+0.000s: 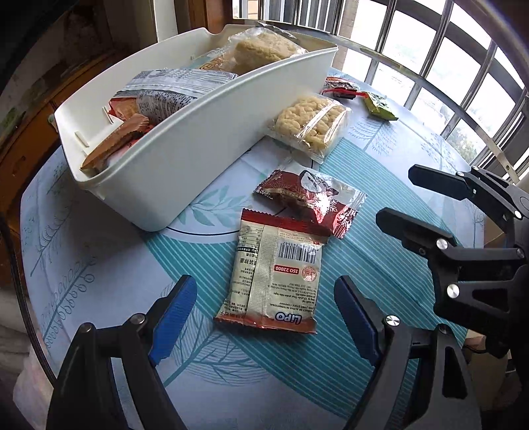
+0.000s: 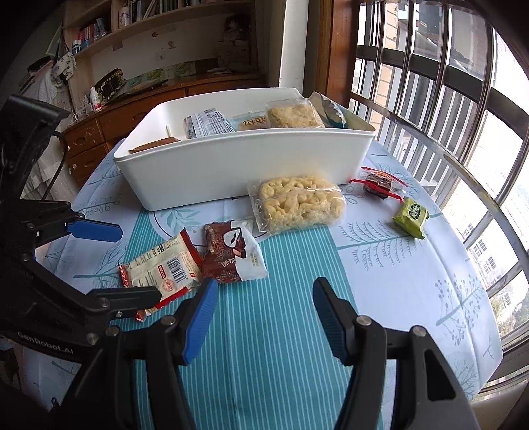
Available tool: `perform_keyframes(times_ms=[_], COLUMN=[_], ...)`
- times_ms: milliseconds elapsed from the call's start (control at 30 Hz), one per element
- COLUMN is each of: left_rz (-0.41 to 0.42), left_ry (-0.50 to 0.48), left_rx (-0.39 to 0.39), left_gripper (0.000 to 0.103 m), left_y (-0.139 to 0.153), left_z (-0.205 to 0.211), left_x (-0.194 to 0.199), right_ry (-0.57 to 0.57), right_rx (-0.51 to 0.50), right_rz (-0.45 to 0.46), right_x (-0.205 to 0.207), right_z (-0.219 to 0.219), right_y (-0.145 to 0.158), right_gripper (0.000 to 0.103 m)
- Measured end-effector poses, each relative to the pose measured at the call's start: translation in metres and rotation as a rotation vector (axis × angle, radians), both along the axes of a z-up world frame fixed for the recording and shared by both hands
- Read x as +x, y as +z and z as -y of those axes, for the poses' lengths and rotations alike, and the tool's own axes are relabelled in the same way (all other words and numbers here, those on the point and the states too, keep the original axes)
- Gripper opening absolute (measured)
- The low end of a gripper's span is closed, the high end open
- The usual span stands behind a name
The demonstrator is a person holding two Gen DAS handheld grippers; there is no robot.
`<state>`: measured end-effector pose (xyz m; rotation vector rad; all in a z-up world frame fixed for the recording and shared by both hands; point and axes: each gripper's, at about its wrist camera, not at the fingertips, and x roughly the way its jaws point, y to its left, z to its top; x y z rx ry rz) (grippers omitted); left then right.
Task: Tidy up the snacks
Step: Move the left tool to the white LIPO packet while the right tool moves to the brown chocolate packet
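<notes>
The left gripper [image 1: 264, 317] hangs with jaws wide and empty, the cream Lipo packet [image 1: 274, 278] lying between its blue pads, apparently untouched. Just beyond it rests a red snowflake packet [image 1: 310, 198], then a clear rice-cake pack [image 1: 307, 127] against the white bin [image 1: 185, 165]. To the right, the right gripper [image 2: 264, 317] gapes empty above the striped tablecloth [image 2: 281, 364].

Barred window [image 2: 446, 109], wooden bookshelf [image 2: 158, 20], drawers [image 2: 99, 139], daylight
</notes>
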<state>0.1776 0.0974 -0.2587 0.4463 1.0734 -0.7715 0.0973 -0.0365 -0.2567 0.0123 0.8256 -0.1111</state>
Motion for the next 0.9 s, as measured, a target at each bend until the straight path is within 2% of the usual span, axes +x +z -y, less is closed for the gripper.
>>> perform_keyframes(times_ms=[133,300,433,633,767,900], left_rz=[-0.012,-0.020,-0.019,-0.021,-0.038,-0.046], left_ry=[0.004,0.014,0.027,0.048,0.071,0.090], left_rx=[0.016,0.024,0.020,0.030,0.023,0.018], left_gripper=[0.084,0.084,0.079,0.077,0.065,0.063], left_y=[-0.006,-0.010,-0.012,-0.015,-0.017,-0.018], left_z=[0.005,0.009,0.016,0.018,0.018,0.018], left_x=[0.001,0.001,0.001,0.002,0.004,0.005], right_ry=[-0.001,0.054,0.082,0.110,0.137,0.137], right_rx=[0.024,0.016,0.042,0.080,0.094,0.111], right_rz=[-0.006,-0.004,-0.012,-0.054,-0.060,-0.072], right_x=[0.009,0.020,0.029,0.042,0.050,0.059], right_z=[0.006,0.001,0.002,0.002,-0.001,-0.001], right_y=[-0.002,-0.003,-0.004,-0.013,-0.016,-0.020], right_gripper=[0.061,0.061,0.061,0.061,0.061,0.061])
